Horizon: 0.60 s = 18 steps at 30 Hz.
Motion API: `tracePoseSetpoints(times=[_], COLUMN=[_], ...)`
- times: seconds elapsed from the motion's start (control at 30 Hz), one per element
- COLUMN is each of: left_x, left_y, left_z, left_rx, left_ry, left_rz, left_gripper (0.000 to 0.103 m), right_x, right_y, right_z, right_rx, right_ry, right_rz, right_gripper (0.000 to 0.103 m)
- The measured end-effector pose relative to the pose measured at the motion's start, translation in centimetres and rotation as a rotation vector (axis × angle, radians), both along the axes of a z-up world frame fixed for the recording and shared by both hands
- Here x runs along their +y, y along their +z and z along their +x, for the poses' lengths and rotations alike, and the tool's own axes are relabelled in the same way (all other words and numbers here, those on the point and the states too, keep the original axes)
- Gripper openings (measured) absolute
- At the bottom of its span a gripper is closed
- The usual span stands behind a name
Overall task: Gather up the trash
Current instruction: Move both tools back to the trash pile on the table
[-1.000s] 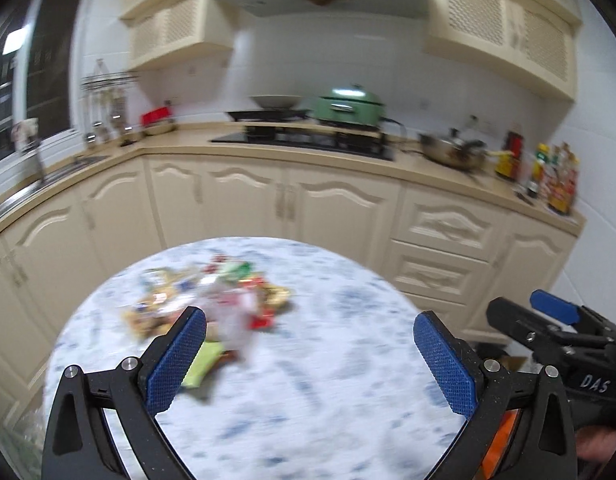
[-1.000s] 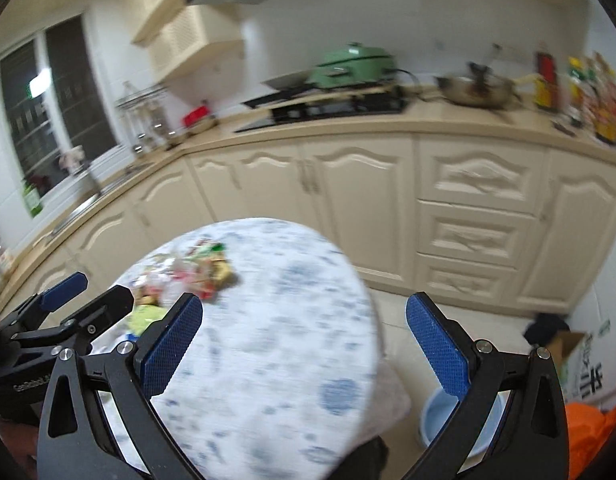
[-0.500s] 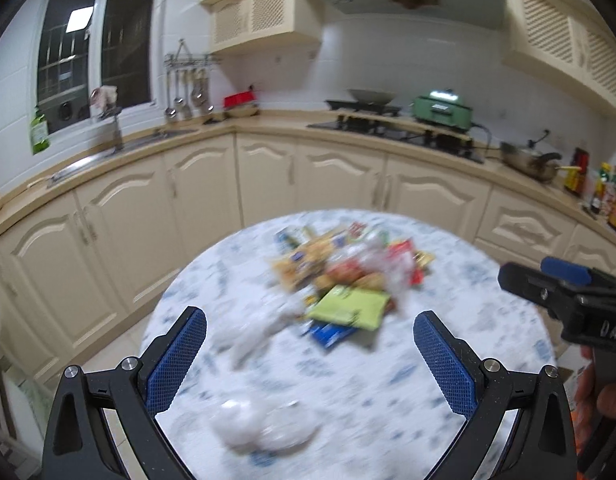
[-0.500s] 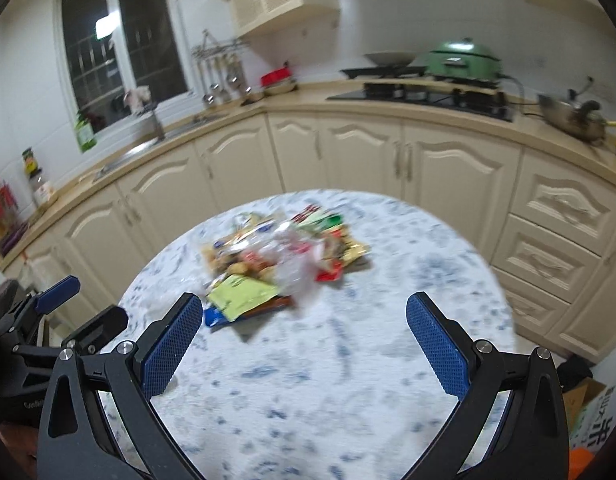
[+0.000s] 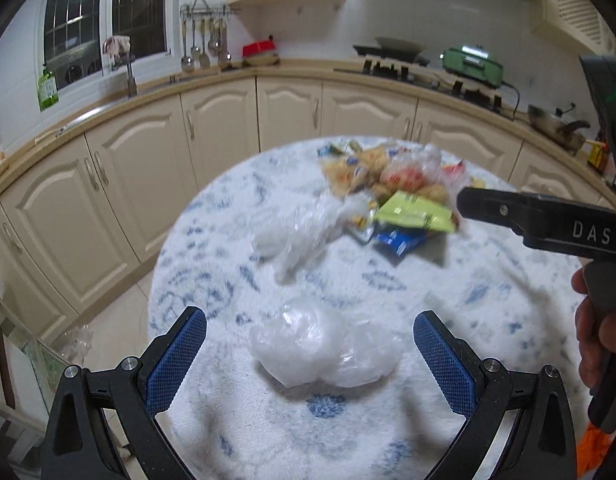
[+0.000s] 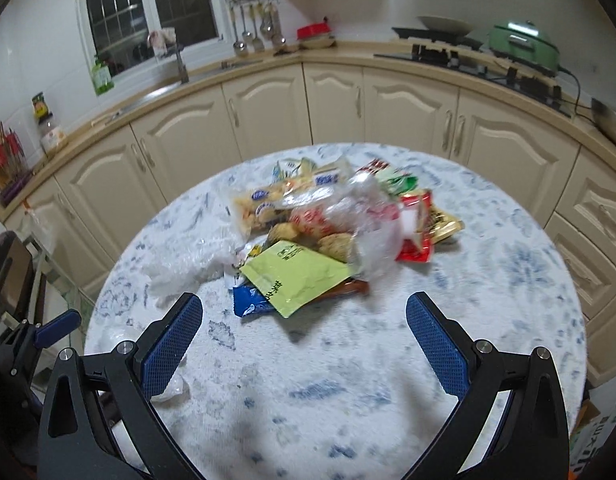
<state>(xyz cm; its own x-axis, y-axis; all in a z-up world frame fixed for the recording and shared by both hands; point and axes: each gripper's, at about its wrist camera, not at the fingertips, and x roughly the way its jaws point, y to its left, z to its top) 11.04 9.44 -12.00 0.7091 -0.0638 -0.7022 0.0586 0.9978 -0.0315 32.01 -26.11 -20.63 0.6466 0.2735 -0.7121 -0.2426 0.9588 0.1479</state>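
Both grippers empty, jaws spread wide: left gripper [image 5: 309, 354] straddles a crumpled clear bag [image 5: 321, 354], right gripper [image 6: 304, 338] faces the wrapper pile [image 6: 331, 232] ahead, presumably lining up grabs.

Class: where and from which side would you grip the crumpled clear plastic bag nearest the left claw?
Probably across the crumpled plastic bag at its raised middle, from straight above. It lies low and wide on the table, between the open fingers of the left claw.

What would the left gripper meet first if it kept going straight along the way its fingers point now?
Most likely the crumpled clear plastic bag, lying on the table between the open fingers of the left gripper. Depth is hard to judge, so it might pass just above.
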Motion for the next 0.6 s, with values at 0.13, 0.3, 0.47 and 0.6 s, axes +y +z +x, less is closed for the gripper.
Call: tracePoseSetpoints(times=[0.13, 0.3, 0.47, 0.6], left_x=[0.3, 0.5, 0.8, 0.9], left_y=[-2.0, -3.3, -3.5, -3.8], left_z=[1.7, 3.5, 5.0, 5.6], left_rx=[0.047, 0.081, 0.059, 0.043], left_ry=[-0.018, -0.056, -0.072, -0.078], left_rz=[-0.008, -0.067, -0.080, -0.078], left_gripper=[0.095, 0.069, 0.058, 0.055], right_x=[0.9, 1.6, 2.3, 2.9], right_y=[-1.1, -2.0, -3.0, -4.1], right_z=[1.0, 2.2, 3.6, 4.9], right_rx=[0.018, 0.037, 0.056, 0.077], right_ry=[0.007, -0.001, -0.025, -0.052], right_rz=[-0.018, -0.013, -0.015, -0.030], right_gripper=[0.103, 0.103, 0.099, 0.093])
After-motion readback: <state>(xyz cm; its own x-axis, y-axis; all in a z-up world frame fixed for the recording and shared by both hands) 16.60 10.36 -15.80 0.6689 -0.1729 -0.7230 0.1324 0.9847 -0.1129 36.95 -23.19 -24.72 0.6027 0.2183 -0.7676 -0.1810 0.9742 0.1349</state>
